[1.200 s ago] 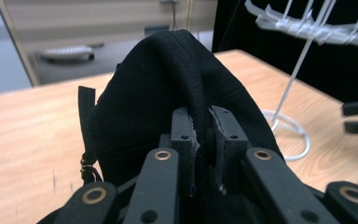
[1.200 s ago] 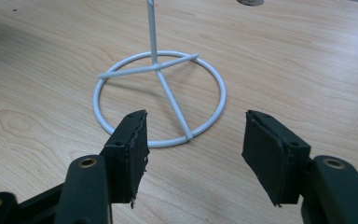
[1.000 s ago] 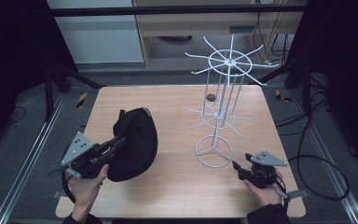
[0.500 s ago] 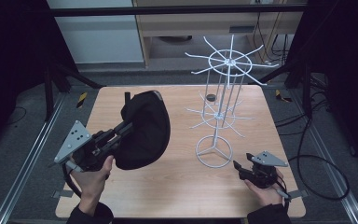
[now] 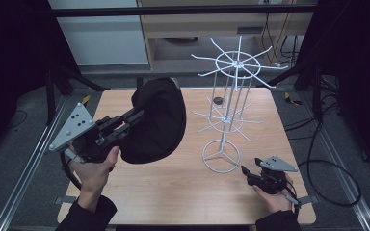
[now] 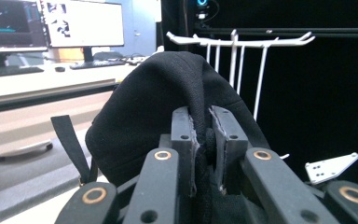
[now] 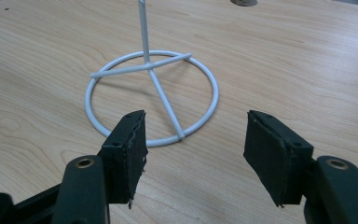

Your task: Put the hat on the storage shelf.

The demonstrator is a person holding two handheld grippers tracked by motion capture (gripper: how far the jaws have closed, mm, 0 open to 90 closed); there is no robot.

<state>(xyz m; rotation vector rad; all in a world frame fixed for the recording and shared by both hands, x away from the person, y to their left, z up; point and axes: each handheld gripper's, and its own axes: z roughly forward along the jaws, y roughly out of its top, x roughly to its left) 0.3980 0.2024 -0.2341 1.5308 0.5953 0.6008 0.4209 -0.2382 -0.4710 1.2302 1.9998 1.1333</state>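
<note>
A black cap (image 5: 156, 122) hangs in the air above the left half of the table, and my left gripper (image 5: 136, 115) is shut on a fold of its fabric. In the left gripper view the cap (image 6: 154, 116) bulges up past the two pads, which pinch the cloth between them, and a strap (image 6: 72, 142) dangles at its left. A white wire rack (image 5: 229, 110) with hook arms stands right of centre. My right gripper (image 5: 245, 172) rests low near the front right, open, just short of the rack's ring base (image 7: 151, 95).
A small dark round object (image 5: 218, 100) lies on the table behind the rack. The rack's upper hooks (image 6: 237, 39) show behind the cap. The wooden table (image 5: 173, 192) has bare room along its front. Cables trail on the floor at the right.
My left gripper has lifted the cap off the table and carried it up and toward the rack. The right gripper has stayed put.
</note>
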